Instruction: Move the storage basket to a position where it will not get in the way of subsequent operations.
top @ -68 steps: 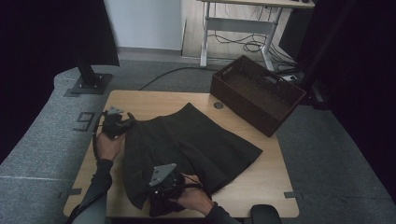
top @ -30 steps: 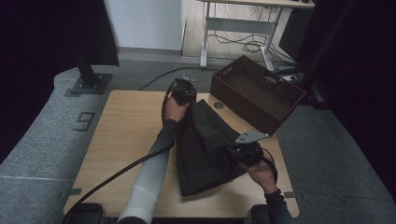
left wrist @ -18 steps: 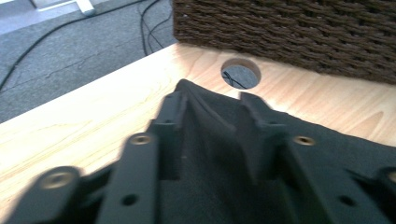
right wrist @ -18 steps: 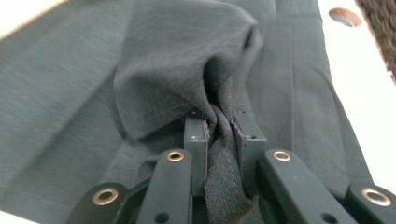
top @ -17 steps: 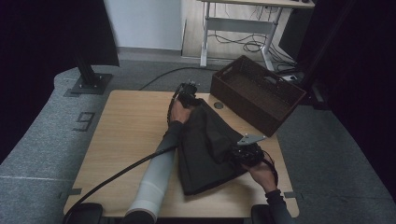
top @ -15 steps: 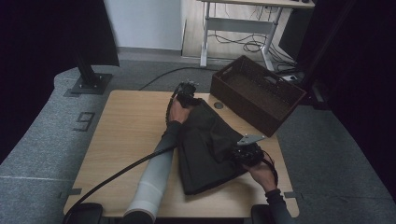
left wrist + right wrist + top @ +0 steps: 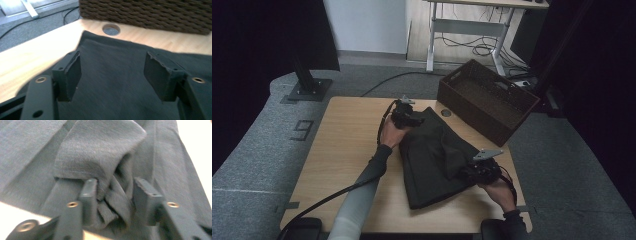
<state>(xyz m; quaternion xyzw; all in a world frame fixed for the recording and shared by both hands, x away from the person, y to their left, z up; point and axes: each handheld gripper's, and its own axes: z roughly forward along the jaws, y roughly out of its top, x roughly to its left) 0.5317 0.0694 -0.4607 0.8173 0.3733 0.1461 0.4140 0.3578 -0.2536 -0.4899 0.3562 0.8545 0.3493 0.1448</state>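
2 grippers have just been opening: left gripper [image 7: 408, 116] wide over the dark garment [image 7: 437, 160], folded mid-table; right gripper [image 7: 479, 172] apart, bunched cloth between, prob. released. More folds left, basket [image 7: 487, 100] far right.

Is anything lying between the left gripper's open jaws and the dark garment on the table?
Nothing visible. In its own view the left gripper has its jaws standing apart directly over the dark garment, with bare fabric between them. They have just been opening and pinch nothing. The wicker basket stands beyond the garment's far edge, not in between.
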